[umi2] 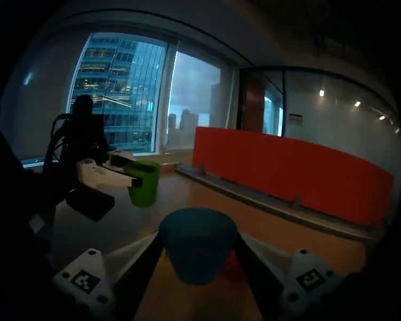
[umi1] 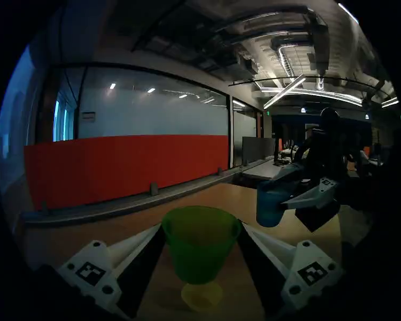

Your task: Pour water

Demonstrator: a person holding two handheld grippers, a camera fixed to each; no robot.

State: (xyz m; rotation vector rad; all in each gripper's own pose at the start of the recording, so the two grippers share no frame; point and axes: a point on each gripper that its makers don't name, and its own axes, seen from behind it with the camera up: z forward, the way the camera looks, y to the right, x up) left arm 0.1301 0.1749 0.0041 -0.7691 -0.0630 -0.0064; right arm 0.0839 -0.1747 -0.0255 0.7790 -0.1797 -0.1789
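Left gripper view: yellow foot (umi1: 202,295) under green cup (umi1: 201,243)

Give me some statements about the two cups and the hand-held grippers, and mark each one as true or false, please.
1. The left hand-held gripper holds a green cup. True.
2. The right hand-held gripper holds a red cup. False: it holds a blue cup.
3. The two cups touch each other. False: they are apart, each between the fingers of its own gripper.
4. A red panel stands beyond the far edge of the wooden table. True.
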